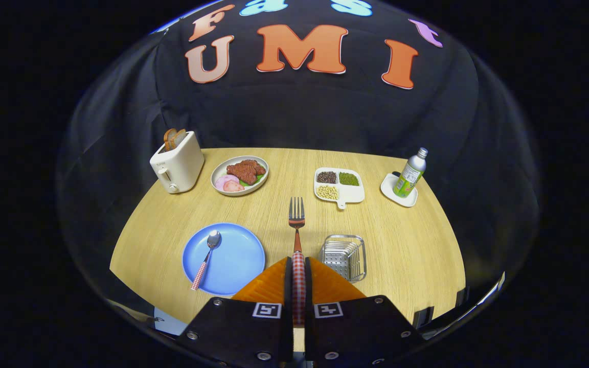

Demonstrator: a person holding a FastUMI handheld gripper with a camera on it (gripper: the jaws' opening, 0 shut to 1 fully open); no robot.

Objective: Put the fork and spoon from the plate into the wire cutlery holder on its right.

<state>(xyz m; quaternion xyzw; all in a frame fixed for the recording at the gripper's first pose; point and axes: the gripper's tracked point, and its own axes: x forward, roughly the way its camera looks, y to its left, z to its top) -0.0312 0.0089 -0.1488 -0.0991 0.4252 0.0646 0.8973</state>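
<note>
Orange tool (298, 276) clamping fork (296, 217) aloft

The fingers (298, 278) hide the fork's (296, 217) checked handle end and the holder's (344, 257) near corner.

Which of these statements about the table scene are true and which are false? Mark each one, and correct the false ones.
1. The gripper has its jaws shut on the fork. True.
2. The spoon lies in the holder. False: it lies on the blue plate, its handle reaching over the rim.
3. The holder stands just right of the fingers. True.
4. The toaster has no bread in it. False: slices stick up from its top.
5. The bottle stands on a small white dish. True.
6. The fork's tines point back toward the gripper. False: they point away, beyond the fingers.
</note>
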